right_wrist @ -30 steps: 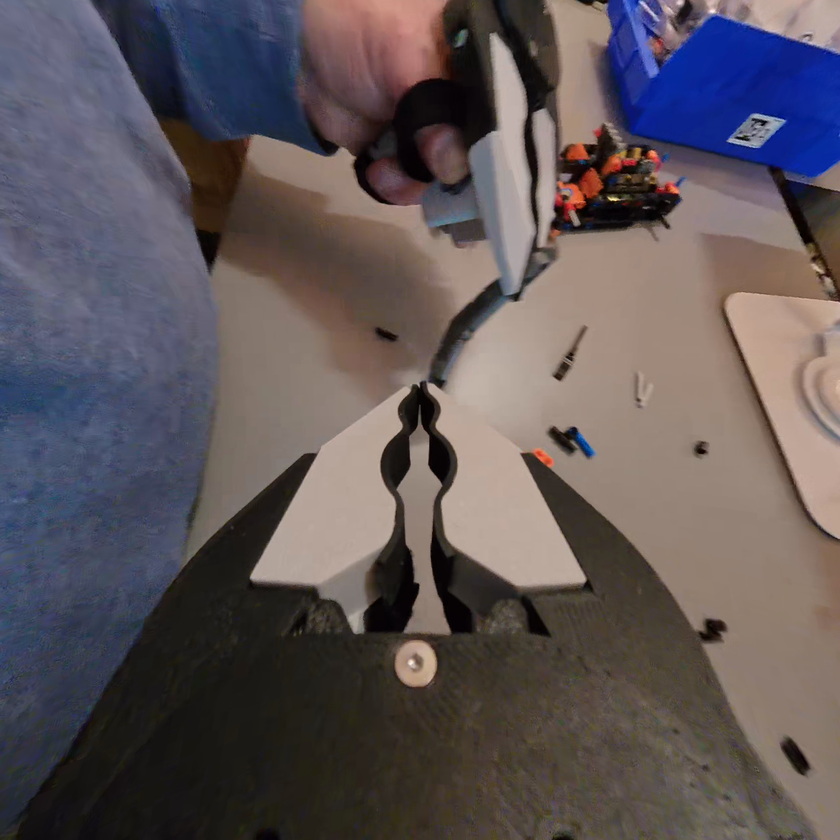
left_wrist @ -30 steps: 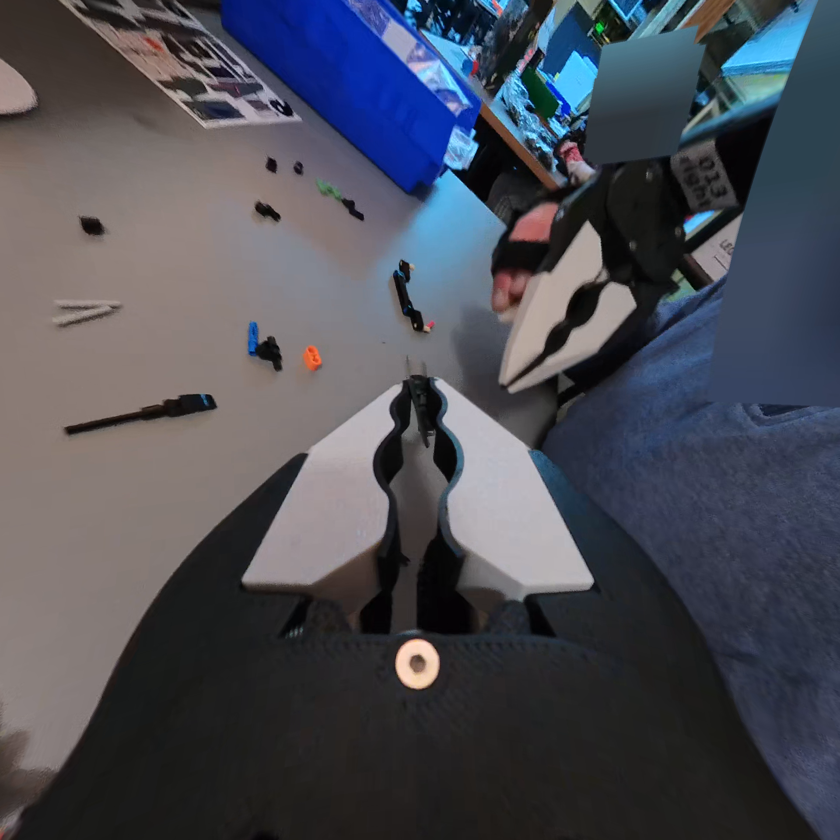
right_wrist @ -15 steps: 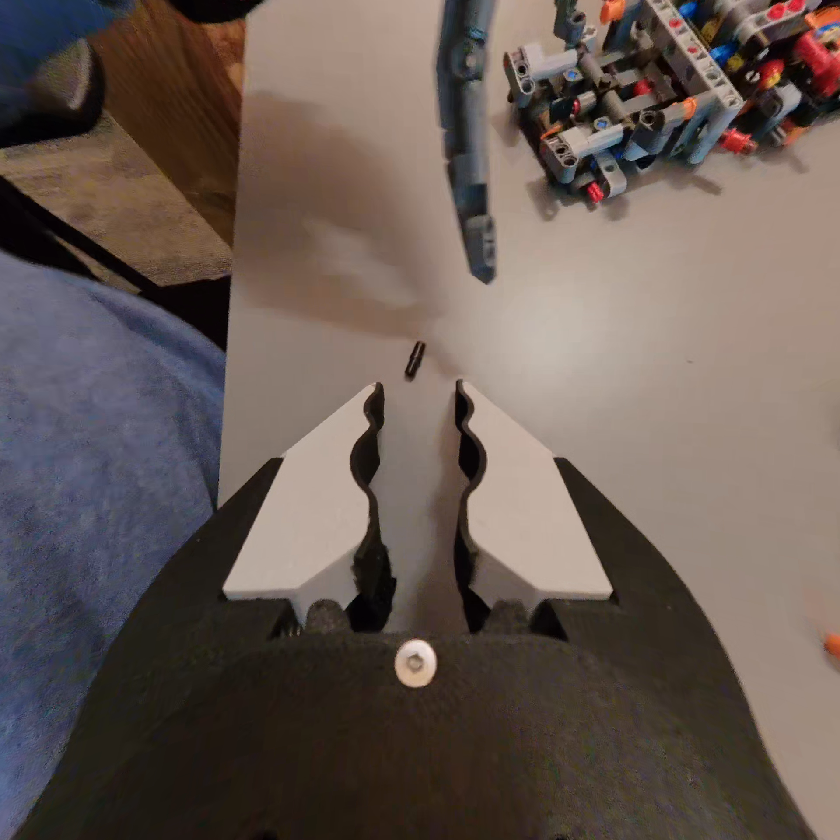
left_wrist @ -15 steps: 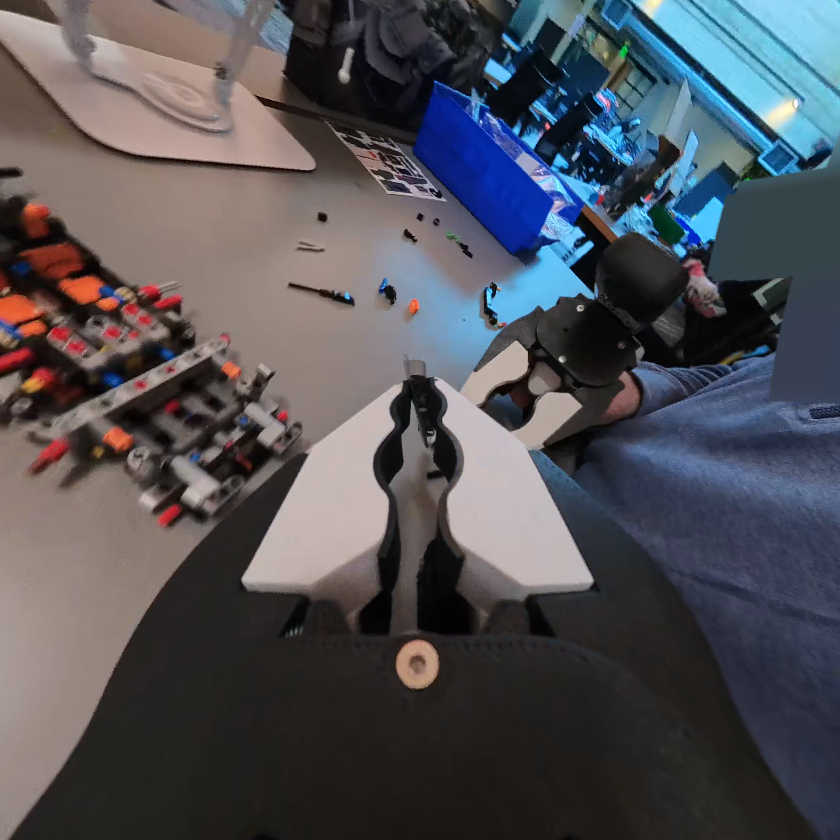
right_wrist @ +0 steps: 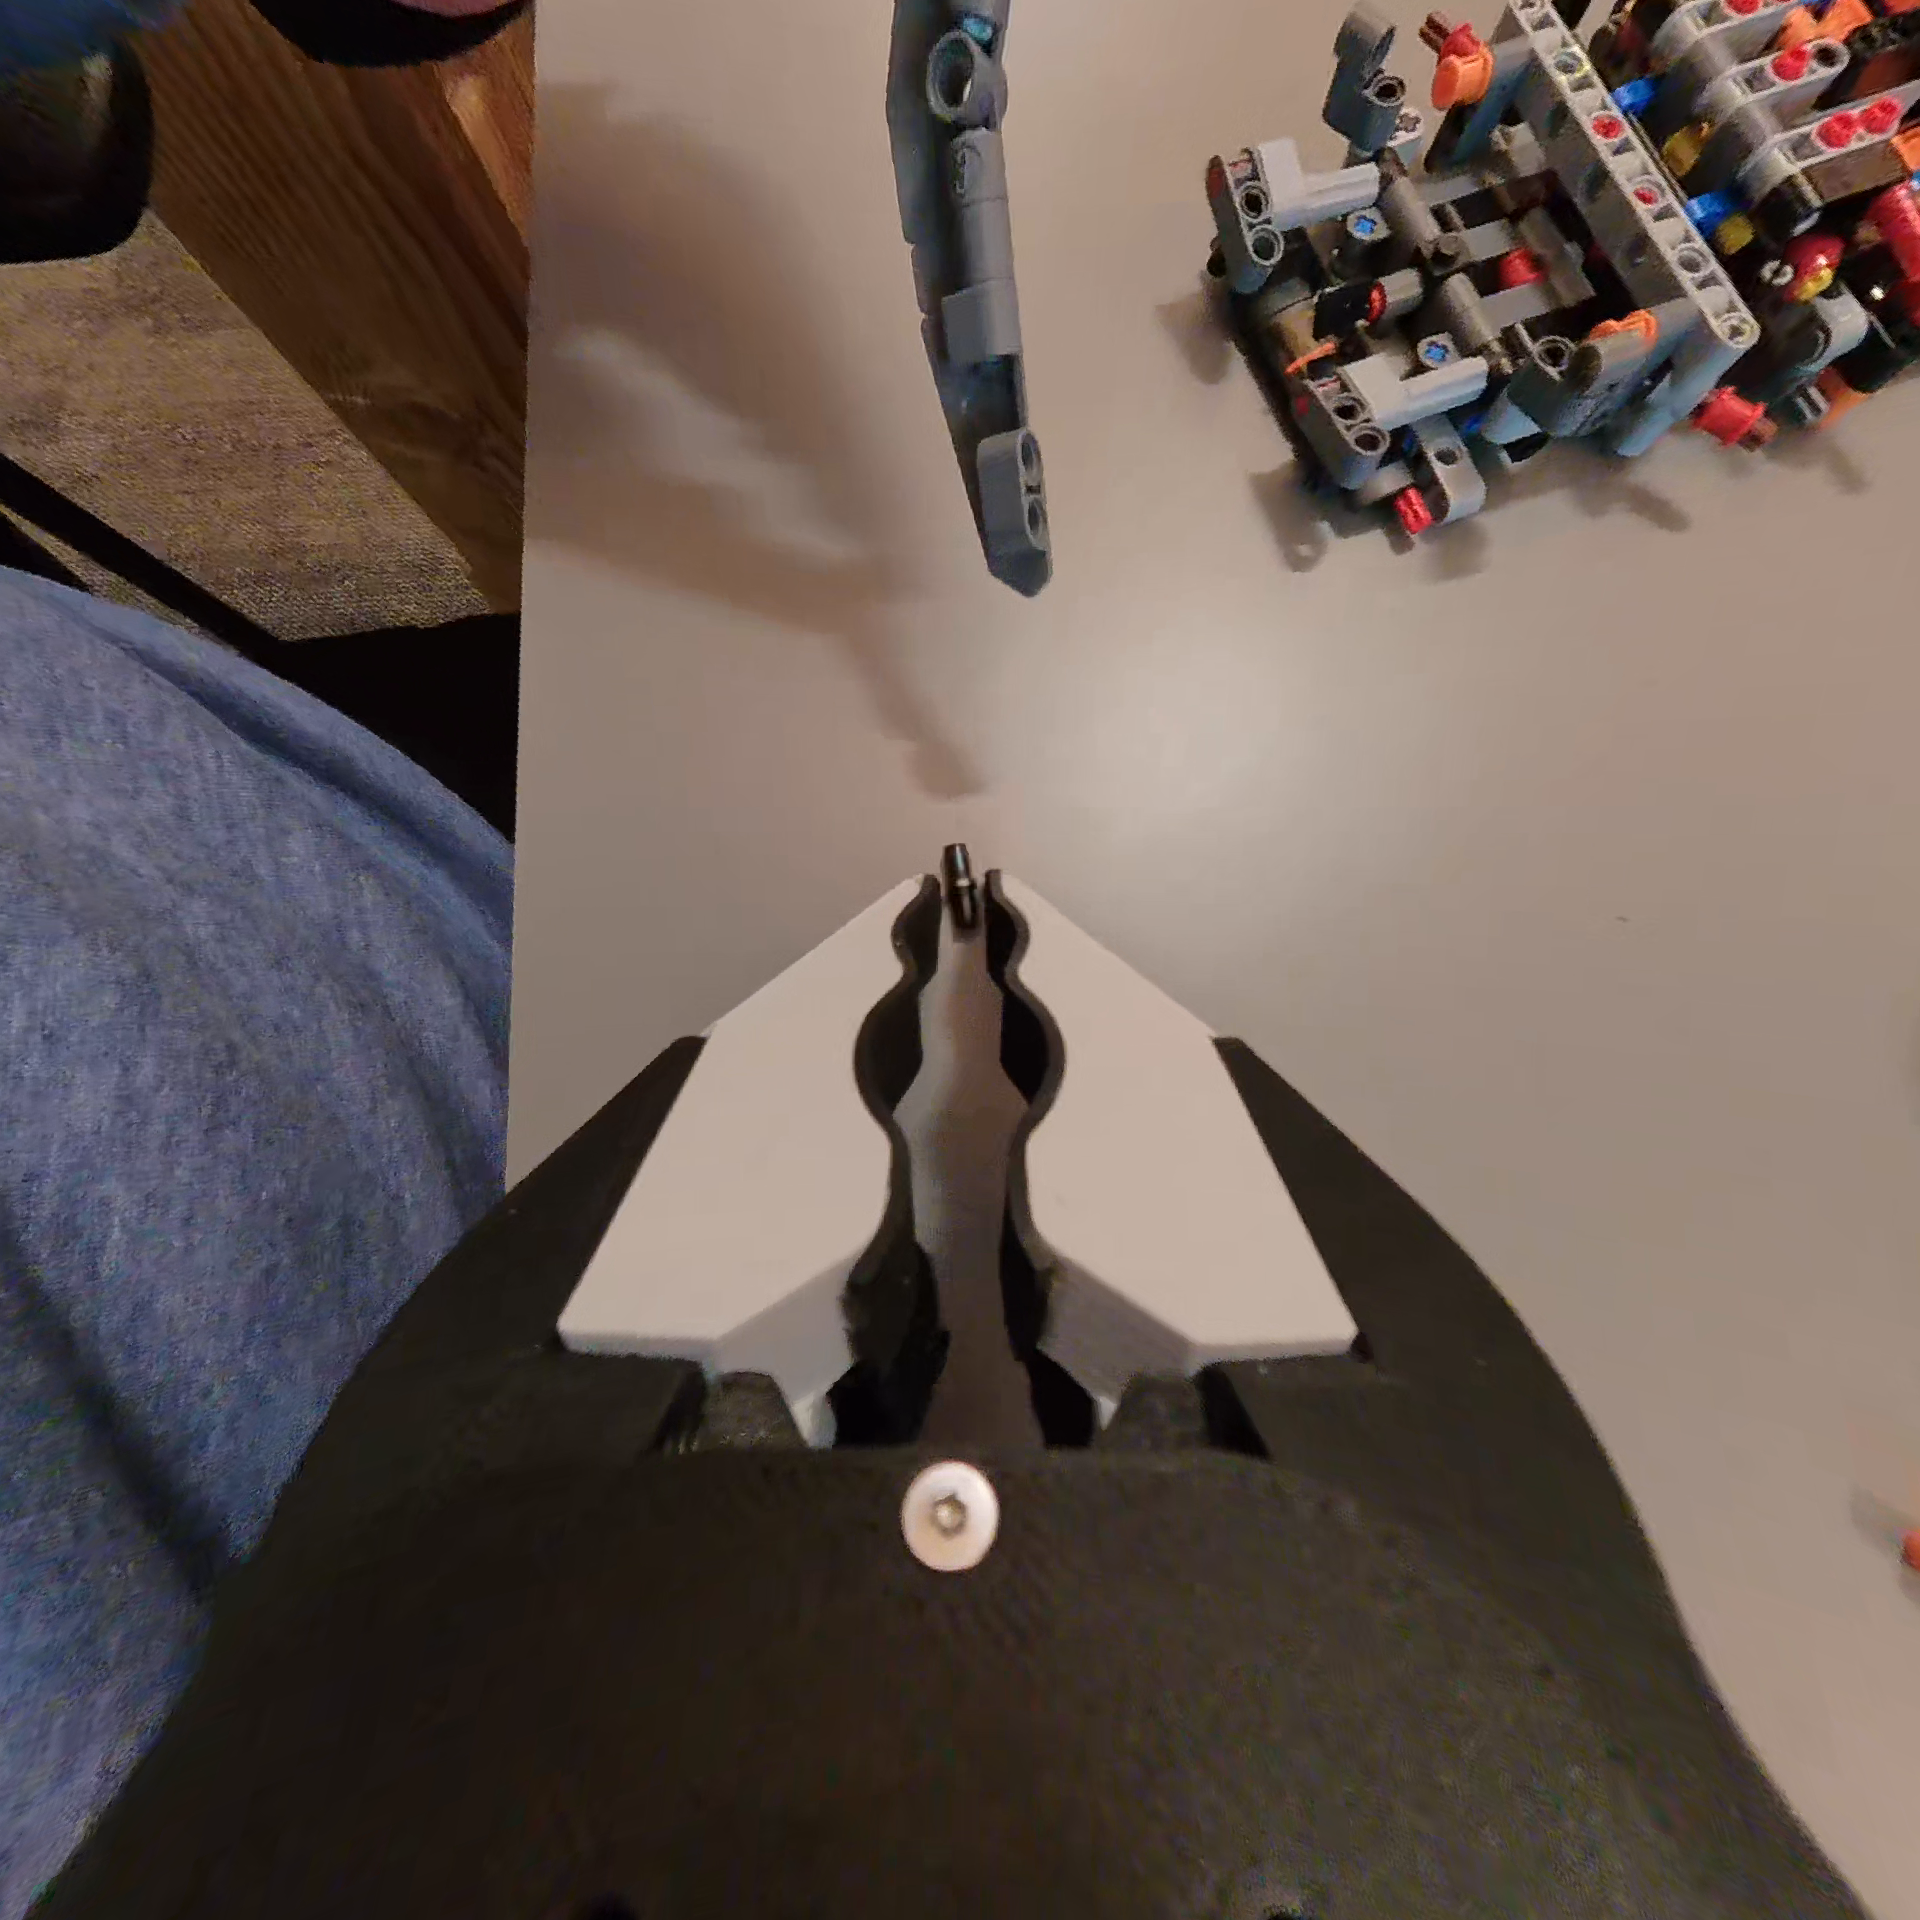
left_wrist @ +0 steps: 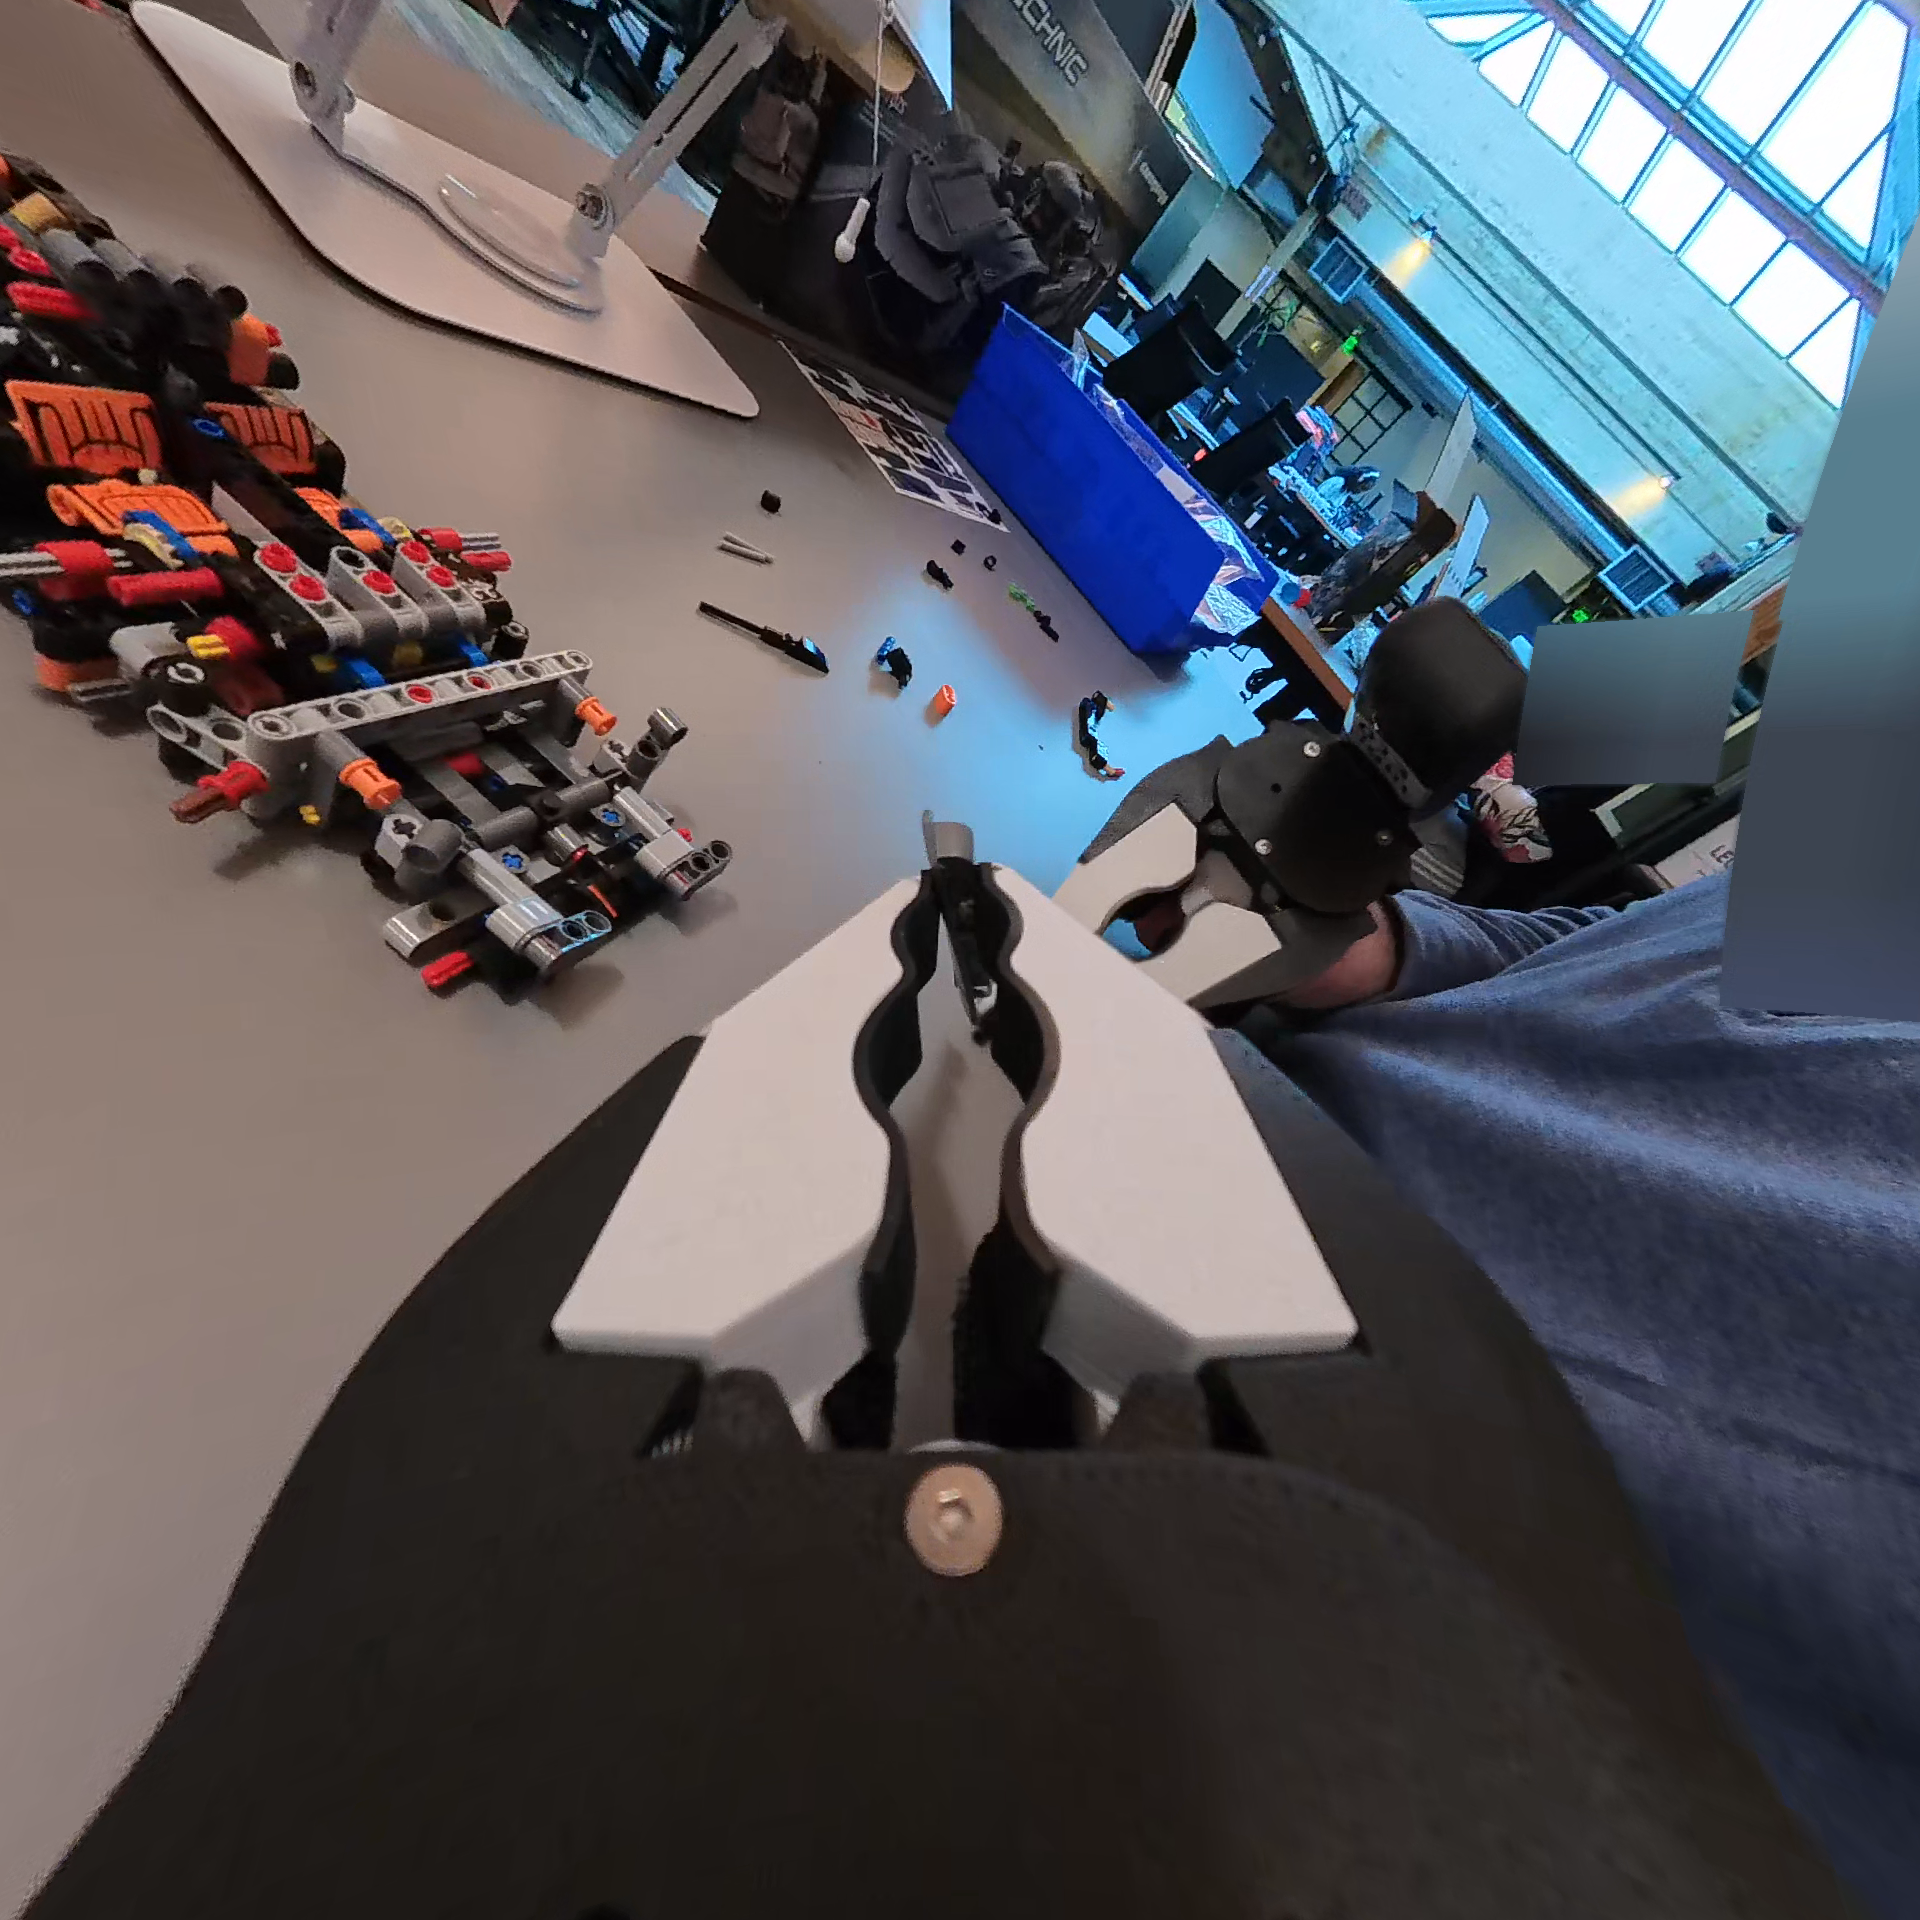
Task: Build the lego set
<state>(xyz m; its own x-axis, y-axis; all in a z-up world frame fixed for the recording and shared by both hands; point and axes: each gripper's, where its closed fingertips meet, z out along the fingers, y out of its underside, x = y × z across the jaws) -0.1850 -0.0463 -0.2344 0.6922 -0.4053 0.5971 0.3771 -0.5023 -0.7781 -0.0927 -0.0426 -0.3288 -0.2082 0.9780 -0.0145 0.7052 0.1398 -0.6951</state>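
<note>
From the left wrist view, the left gripper (left_wrist: pixel 951 883) is clenched on a slim dark grey beam assembly (left_wrist: pixel 961 935), edge-on at its tips. The half-built lego model (left_wrist: pixel 416 748) sits at ten o'clock on the grey table (left_wrist: pixel 312 1091); the right gripper (left_wrist: pixel 1164 914) is low at two o'clock.

From the right wrist view, that gripper's tips pinch a small black pin (right_wrist: pixel 957 885). The beam assembly hangs at twelve o'clock, the model at one. The pin looks barely caught; I reckon it could twist or pop free when pressed into a hole.
</note>
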